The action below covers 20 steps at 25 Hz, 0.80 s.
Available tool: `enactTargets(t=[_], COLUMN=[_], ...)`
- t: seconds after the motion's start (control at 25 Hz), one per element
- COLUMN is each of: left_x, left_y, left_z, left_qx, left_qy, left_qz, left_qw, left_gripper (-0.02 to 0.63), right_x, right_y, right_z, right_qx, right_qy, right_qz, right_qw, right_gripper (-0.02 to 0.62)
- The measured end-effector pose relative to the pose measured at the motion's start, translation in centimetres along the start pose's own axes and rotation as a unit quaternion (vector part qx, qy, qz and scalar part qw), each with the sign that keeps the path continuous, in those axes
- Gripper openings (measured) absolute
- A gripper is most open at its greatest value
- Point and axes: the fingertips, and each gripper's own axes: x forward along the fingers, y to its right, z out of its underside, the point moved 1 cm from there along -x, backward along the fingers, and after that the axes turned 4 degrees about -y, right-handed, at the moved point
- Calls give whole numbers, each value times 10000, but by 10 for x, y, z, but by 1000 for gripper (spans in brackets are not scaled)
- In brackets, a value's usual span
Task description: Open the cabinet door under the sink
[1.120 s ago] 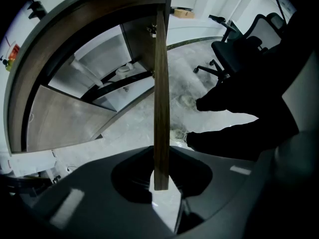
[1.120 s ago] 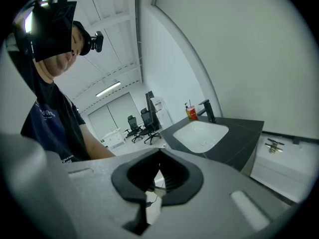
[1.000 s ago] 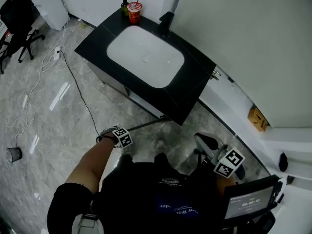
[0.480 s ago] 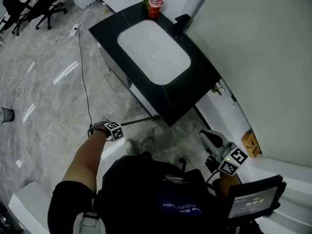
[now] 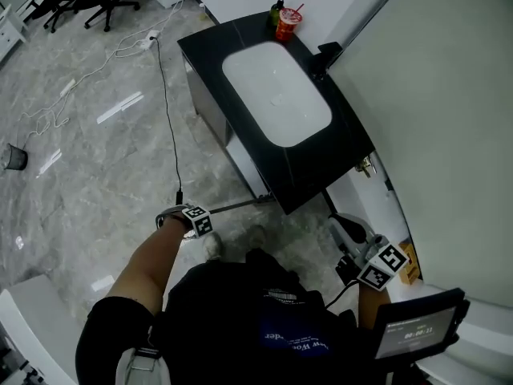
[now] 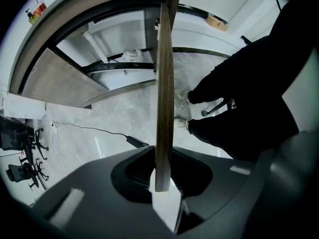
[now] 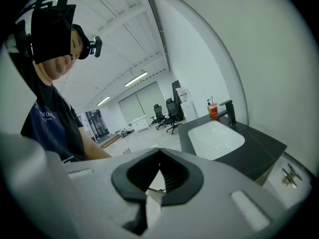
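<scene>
Cabinet door, thin flat wood-grain panel, edge clamped in left claw, right claw together, empty.

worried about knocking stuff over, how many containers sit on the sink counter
2: a green pump bottle and a red cup, side by side at the far corner of the counter. None seem hidden.

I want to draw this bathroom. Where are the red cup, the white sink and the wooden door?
red cup (image 5: 286, 27): head view, middle of its red side.
white sink (image 5: 276, 95): head view, bare bottom of the bowl.
wooden door (image 6: 164, 98): left gripper view, its thin front edge.
</scene>
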Motion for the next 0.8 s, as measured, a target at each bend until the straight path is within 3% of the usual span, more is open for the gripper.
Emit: enactTargets(t=[0.24,0.56,0.68,0.8], left_x=[5,13,15,15], left_y=[39,88,112,124], left_z=[0,-15,-21,-25], left_qx=[-625,-1465,-1750,-1906], left_qy=[-213,-685,-697,-685], left_qz=[353,816,979,865], left_qw=[9972,9835,9772,9754], left_gripper=[69,74,77,75], right_x=[-3,-12,-11,-5], right_y=[38,111,113,106], right_z=[-17,-52,-58,-57], right_qx=[-222,-555,-569,-689], right_qy=[-157,-344,-393,-565], right_qz=[-467,-1091,-1326,-1523], right_qw=[9985,9919,9887,9843], right_gripper=[0,0,0,2])
